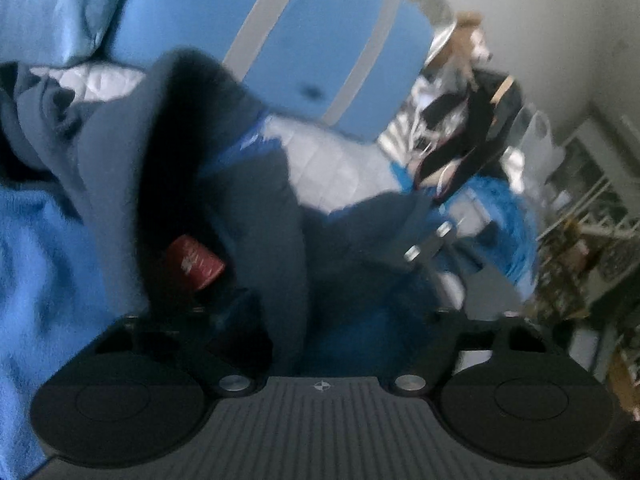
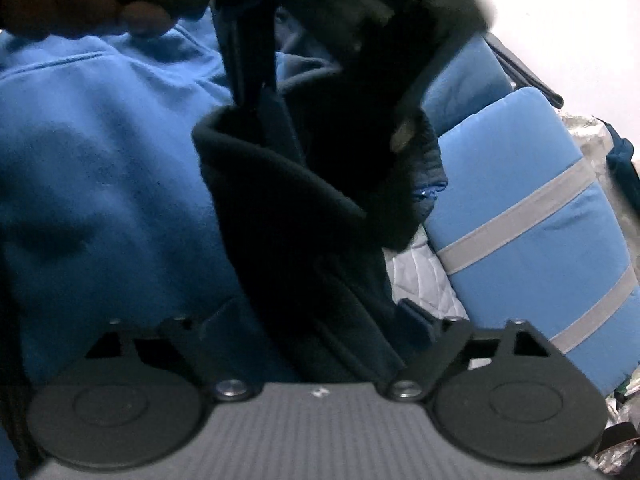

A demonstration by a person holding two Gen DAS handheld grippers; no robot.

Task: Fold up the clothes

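In the left wrist view, the grey ribbed housing of the left gripper (image 1: 256, 292) is seen nearest, and a dark navy fleece garment (image 1: 240, 184) is draped thickly over its front. A red fingertip pad (image 1: 195, 263) is glimpsed under the cloth; the other finger is covered, so how far the fingers are open cannot be told, though fleece is bunched between them. Behind, a white quilted bed cover (image 1: 320, 164) and a light blue cushion with grey stripes (image 1: 320, 40) are seen.

In the right wrist view, the right gripper (image 2: 316, 344) is likewise buried in the navy fleece, its fingers hidden, so their state cannot be told. The garment is lifted and hanging in rumpled folds, pinched above by a dark tool. A bright blue fleece garment (image 2: 100, 180) lies spread at the left. No neat fold is shown; the navy piece is judged mid-handling.
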